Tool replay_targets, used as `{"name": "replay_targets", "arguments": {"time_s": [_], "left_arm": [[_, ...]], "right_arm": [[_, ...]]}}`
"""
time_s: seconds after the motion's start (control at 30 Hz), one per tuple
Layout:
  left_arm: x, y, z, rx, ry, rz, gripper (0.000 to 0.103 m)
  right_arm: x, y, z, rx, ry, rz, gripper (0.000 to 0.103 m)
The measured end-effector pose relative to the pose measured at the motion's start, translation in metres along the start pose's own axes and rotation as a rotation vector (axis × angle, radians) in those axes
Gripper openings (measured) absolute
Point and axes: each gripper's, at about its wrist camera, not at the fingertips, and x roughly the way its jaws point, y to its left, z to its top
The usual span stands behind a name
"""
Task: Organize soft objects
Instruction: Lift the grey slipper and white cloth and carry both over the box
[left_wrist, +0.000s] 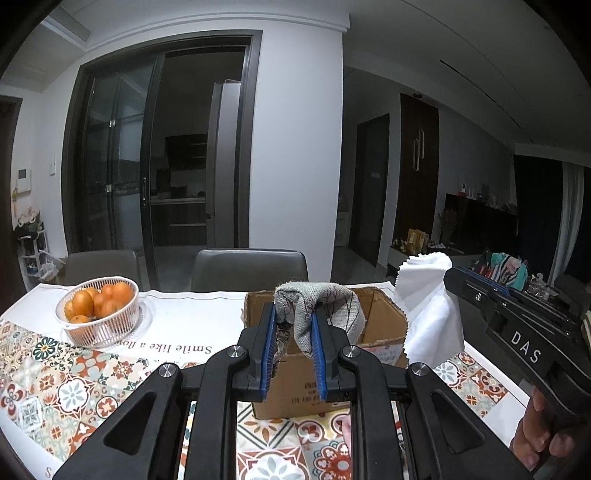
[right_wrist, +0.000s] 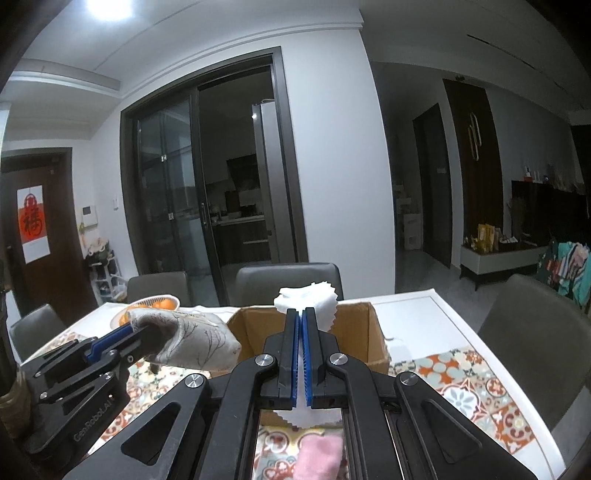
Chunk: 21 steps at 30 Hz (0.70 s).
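Left gripper (left_wrist: 293, 319): blue-padded fingers (left_wrist: 268, 343) clamped on a grey woven cloth (left_wrist: 325, 308) printed with dark branch lines, held above the open top of a cardboard box (left_wrist: 380, 328); cloth folded over the fingertips, one end hanging down between the pads, the other draped toward the box interior. Same gripper in the right wrist view (right_wrist: 129, 334), entering from the left, cloth (right_wrist: 192, 341) bunched at its tip just beside the box's left wall. Right gripper (right_wrist: 302, 314): fingers pressed nearly together on a white cloth (right_wrist: 314, 301) with zigzag-cut edges, upper part bunched above the fingertips over the box (right_wrist: 362, 332), lower part trailing down between the pads toward the camera. Same gripper in the left wrist view (left_wrist: 452, 277), black body marked "DAS", gripped from below by a bare hand (left_wrist: 539, 439), white cloth (left_wrist: 428, 306) hanging from its tip beside the box's right wall. Box: brown, flaps open, standing on a table (right_wrist: 424, 306) under a white mat with a patterned tile border. Pink cloth (right_wrist: 319, 458): lying on the patterned mat near the table's front edge, partly hidden under the right gripper's frame. White slotted basket (left_wrist: 98, 325) of oranges (left_wrist: 96, 301): on the table's left side, well apart from the box. Grey chairs (left_wrist: 249, 267) along the table's far edge; dark sliding glass door (left_wrist: 162, 147) behind.
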Motion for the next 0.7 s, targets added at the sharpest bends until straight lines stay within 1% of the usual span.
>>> {"name": "replay_targets", "arguments": {"time_s": [0.43,0.7], "left_arm": [[0.040,0.000,0.010,0.024,-0.005,0.011,0.019],[0.072,-0.004,0.011,0.044,0.009,0.018,0.019]], "right_arm": [[0.035,-0.003,0.016,-0.037,-0.043,0.004,0.003],[0.062,-0.009,0.020,-0.044,-0.034,0.000,0.003]]}}
